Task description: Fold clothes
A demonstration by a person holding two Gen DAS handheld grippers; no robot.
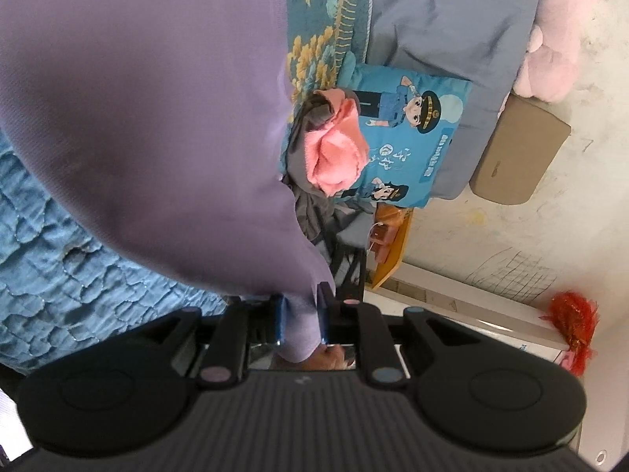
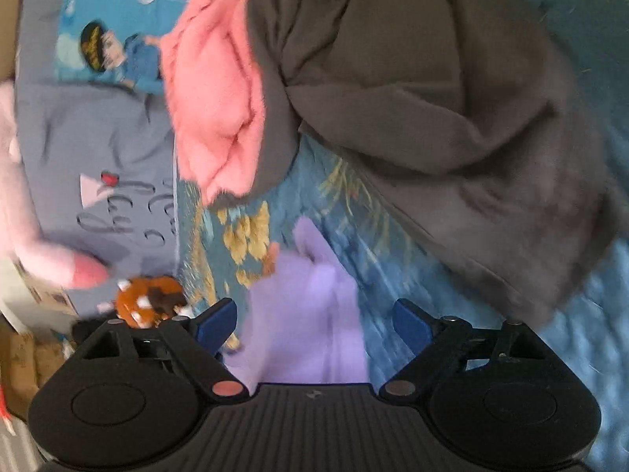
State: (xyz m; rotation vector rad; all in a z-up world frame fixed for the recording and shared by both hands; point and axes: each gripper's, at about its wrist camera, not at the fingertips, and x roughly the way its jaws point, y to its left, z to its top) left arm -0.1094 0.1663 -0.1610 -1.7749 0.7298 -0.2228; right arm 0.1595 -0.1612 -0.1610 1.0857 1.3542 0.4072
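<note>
Lilac cloth (image 1: pixel 149 126) is filling most of the left wrist view, hanging as a broad sheet above the blue quilted bed (image 1: pixel 47 244), with one gathered corner running down between the blue pads of the left gripper (image 1: pixel 300 314), which is clamping it tight. The right gripper (image 2: pixel 314 322) is standing with its jaws spread wide, nothing pinched between them; a bunched part of the same lilac cloth (image 2: pixel 306 314) is lying on the bed in the gap between the fingers, whether touching either pad cannot be told. Beyond it, a dark grey garment (image 2: pixel 452 118) is lying crumpled across the bedspread, and a pink fleece piece (image 2: pixel 212 90) is sitting rumpled against its edge. Behind these, a blue cushion with cartoon officers (image 1: pixel 409 133) is leaning against a grey pillow with script lettering (image 1: pixel 440 27), and a pale pink plush (image 1: pixel 550 47) is resting beside the pillow near the wall. The right wrist view is blurring noticeably.
</note>
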